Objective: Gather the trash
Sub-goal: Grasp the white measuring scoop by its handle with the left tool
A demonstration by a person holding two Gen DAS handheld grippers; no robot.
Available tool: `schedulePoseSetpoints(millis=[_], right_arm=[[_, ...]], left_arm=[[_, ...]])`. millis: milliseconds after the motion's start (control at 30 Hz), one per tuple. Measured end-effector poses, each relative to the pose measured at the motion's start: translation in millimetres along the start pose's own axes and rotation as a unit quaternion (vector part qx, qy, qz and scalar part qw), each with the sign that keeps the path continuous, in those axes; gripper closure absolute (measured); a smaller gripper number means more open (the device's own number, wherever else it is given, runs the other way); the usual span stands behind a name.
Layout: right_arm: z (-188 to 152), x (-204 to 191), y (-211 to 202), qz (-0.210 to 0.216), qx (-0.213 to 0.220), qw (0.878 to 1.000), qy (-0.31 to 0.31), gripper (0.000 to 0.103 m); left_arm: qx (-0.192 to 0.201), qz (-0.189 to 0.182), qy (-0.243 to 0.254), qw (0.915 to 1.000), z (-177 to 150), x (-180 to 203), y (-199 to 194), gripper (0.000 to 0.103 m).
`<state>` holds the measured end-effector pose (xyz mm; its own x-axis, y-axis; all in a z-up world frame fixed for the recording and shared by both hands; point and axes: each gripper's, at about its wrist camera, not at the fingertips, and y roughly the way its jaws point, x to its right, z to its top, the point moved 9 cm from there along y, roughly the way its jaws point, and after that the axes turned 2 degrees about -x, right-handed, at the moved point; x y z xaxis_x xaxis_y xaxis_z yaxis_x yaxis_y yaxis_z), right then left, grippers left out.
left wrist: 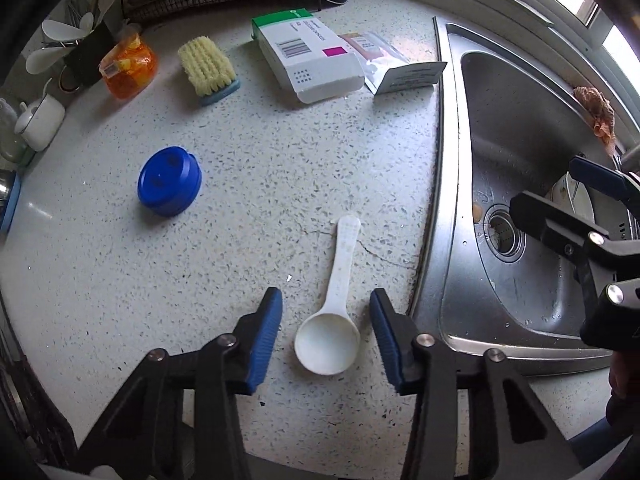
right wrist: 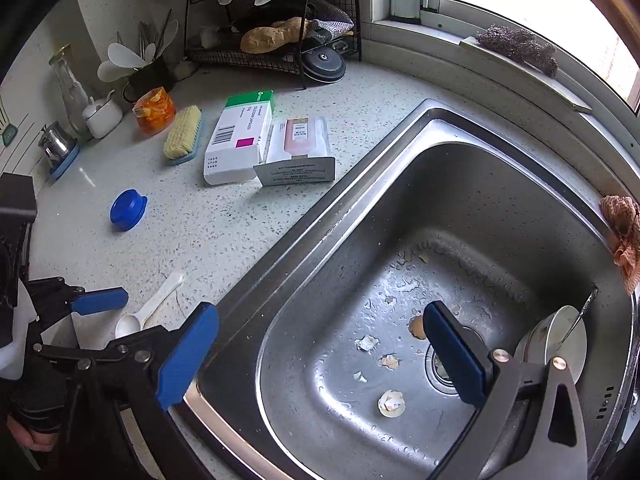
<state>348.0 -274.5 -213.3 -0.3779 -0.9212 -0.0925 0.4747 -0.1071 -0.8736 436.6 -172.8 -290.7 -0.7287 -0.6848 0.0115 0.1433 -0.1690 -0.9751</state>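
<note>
We hold the left tongs (left wrist: 326, 340) apart around the white scoop (left wrist: 330, 332) on the counter (left wrist: 240, 200), pads not touching; eggshells (right wrist: 391, 402) lie in the sink (right wrist: 500, 208) at six o'clock between the wide right tongs (right wrist: 320, 356).

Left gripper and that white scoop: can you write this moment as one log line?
left gripper: open, straddling white scoop, not touching | right gripper: open over sink, empty | eggshell bits: in sink

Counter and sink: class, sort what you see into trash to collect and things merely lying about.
Trash to collect (a judgement):
white scoop, between the left gripper fingers
eggshell bits in the sink
blue lid
empty-looking box

Lying about:
scrub brush
steel wool
bowl
utensil holder
</note>
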Motion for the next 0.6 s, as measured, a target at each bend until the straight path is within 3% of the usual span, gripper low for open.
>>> schedulePoseSetpoints(millis=[33,133,167,433,600], right_arm=[[0,0,1,0.002,-0.001,1.0,0.001,0.001],[3,0,2,0.007,-0.004,1.0,-0.003,0.001],[4,-1,2,0.01,-0.005,1.0,-0.006,0.001],[28,-13,7,0.037,-0.009,0.997,-0.06,0.001],[57,-17,8,0.037,-0.004,0.993,-0.112,0.001]], left_arm=[[-0.002,-0.001,-0.002,1.0,1,1,-1,0.079],[-0.002,-0.001,-0.004,1.0,0,3,-2,0.081],[0.0,-0.006,-0.007,1.0,0,3,-2,0.095],[0.031,-0.041,-0.063,0.9967,19,-13,-19,0.094],[0.064,-0.017,-0.086,0.9941,41,-29,-31,0.094]])
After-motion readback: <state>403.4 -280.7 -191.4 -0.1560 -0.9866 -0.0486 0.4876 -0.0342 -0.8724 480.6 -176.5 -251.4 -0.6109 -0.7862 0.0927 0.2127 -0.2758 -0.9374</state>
